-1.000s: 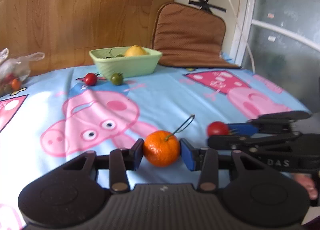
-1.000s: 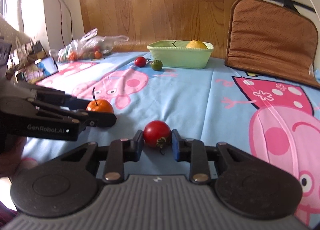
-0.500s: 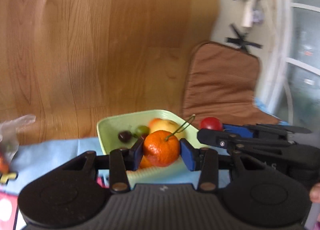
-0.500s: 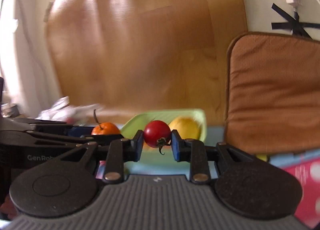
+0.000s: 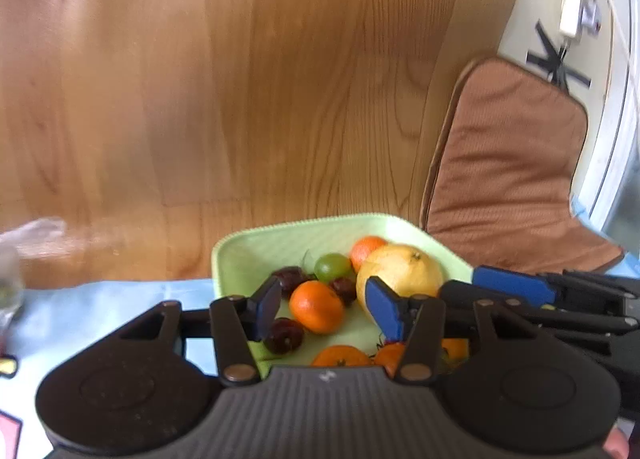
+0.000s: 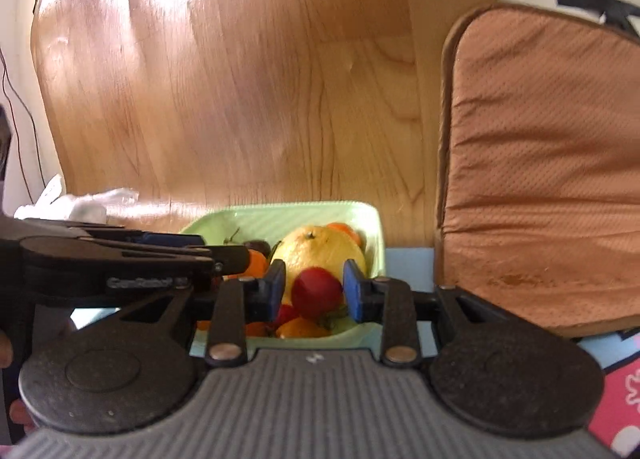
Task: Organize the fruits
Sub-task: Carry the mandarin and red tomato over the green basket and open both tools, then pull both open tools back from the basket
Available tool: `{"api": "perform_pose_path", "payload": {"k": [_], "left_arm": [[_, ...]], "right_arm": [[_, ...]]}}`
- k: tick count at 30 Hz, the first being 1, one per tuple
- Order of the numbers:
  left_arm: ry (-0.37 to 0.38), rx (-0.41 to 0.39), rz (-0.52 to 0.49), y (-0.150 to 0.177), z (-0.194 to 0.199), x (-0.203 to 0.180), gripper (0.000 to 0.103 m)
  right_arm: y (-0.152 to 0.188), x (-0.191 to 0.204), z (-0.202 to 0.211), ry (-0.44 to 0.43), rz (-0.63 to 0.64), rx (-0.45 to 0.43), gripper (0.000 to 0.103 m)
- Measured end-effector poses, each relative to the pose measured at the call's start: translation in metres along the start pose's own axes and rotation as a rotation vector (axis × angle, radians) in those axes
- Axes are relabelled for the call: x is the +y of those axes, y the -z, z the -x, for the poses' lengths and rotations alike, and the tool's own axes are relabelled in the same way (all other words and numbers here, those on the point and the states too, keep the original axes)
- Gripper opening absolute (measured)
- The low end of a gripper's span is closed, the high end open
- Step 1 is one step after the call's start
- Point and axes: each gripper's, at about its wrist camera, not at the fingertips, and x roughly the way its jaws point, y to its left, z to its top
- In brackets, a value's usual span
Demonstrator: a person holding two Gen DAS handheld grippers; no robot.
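A light green bowl [image 5: 260,247] holds a big yellow citrus [image 5: 404,269], several small oranges, dark cherries and a green grape [image 5: 332,265]. My left gripper [image 5: 324,305] is open over the bowl; the orange mandarin [image 5: 316,306] sits loose in the bowl between its blue pads. My right gripper [image 6: 314,291] is open over the same bowl [image 6: 372,231], and the red tomato [image 6: 316,293] is between its pads with gaps on both sides. The yellow citrus [image 6: 316,249] is behind it.
A wooden panel [image 5: 240,99] rises right behind the bowl. A brown cushion [image 6: 540,179] leans to the right of it. A plastic bag [image 6: 84,205] lies at the left. The blue cartoon tablecloth [image 5: 100,307] shows around the bowl.
Both grippers moved over the bowl and opened. The mandarin has left the left gripper's pads and lies in the bowl; the tomato is no longer pinched by the right pads.
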Motion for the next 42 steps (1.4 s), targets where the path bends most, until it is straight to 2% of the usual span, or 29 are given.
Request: {"api": "perform_pose_path", "payload": {"k": [5,13,20,25,28,35,42], "left_arm": [[0.019,-0.049,0.033,0.02,0.058,0.0,0.048],[-0.008,0.01,0.018,0.096,0.127,-0.036,0.05],[-0.049,0.05,0.019,0.139,0.162,-0.055,0.051],[-0.095,0.04,-0.006,0.149,0.176,-0.064,0.052],[-0.114,0.045,-0.025,0.153,0.178,-0.069,0.053],[-0.151,0.013,-0.066,0.157,0.181,-0.078,0.053],[-0.156,0.007,-0.079,0.159,0.181,-0.081,0.055]], "right_arm": [[0.008,0.012,0.045,-0.045,-0.048,-0.03,0.034],[0.056,0.036,0.123,-0.067,-0.098,0.028,0.035],[0.091,0.041,0.172,-0.054,-0.102,0.036,0.035],[0.106,0.039,0.188,-0.023,-0.104,0.031,0.037],[0.111,0.035,0.189,-0.008,-0.127,0.032,0.044],[0.115,0.034,0.195,-0.015,-0.126,0.021,0.044],[0.116,0.035,0.197,-0.028,-0.11,0.014,0.044]]}}
